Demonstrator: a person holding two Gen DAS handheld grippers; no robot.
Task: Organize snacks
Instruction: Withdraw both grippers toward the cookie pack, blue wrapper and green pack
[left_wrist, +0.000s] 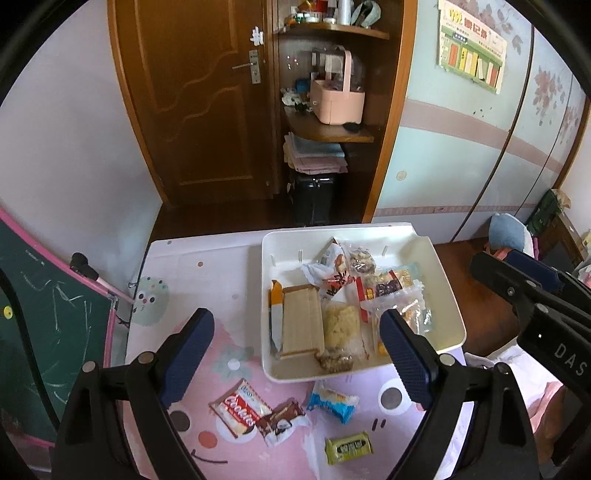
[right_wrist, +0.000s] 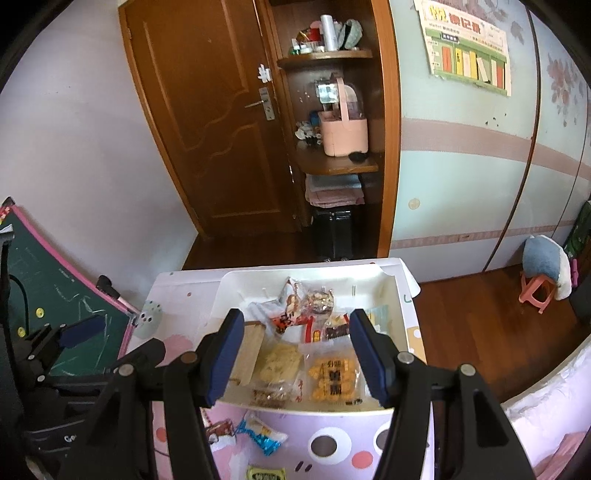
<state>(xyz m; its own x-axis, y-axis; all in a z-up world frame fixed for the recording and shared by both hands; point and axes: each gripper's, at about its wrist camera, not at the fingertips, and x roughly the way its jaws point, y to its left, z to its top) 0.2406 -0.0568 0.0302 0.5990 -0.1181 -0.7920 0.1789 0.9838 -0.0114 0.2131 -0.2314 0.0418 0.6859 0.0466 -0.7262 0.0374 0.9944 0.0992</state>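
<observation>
Most snacks are already piled in the white tray (left_wrist: 448, 295) on the counter (left_wrist: 221, 280). Four packets are left outside it, like the green one (left_wrist: 348, 447). Both the left hand-held gripper (left_wrist: 295, 354) and the right hand-held gripper (right_wrist: 295, 354) gape wide, holding nothing.

The tray (left_wrist: 448, 295) is plain white. The counter (left_wrist: 207, 280) wears a pink and white cover with cartoon faces and dots. At 6 o'clock from the tray lie a red-and-white pack (left_wrist: 240, 408), a brown-and-white pack (left_wrist: 282, 421), a blue-and-white pack (left_wrist: 332, 402) and a green pack (left_wrist: 348, 447). Both grippers (left_wrist: 295, 354) (right_wrist: 295, 354) are black with dark blue pads (left_wrist: 188, 354). The door (left_wrist: 192, 96) is brown wood; the basket (left_wrist: 338, 99) is pink.
</observation>
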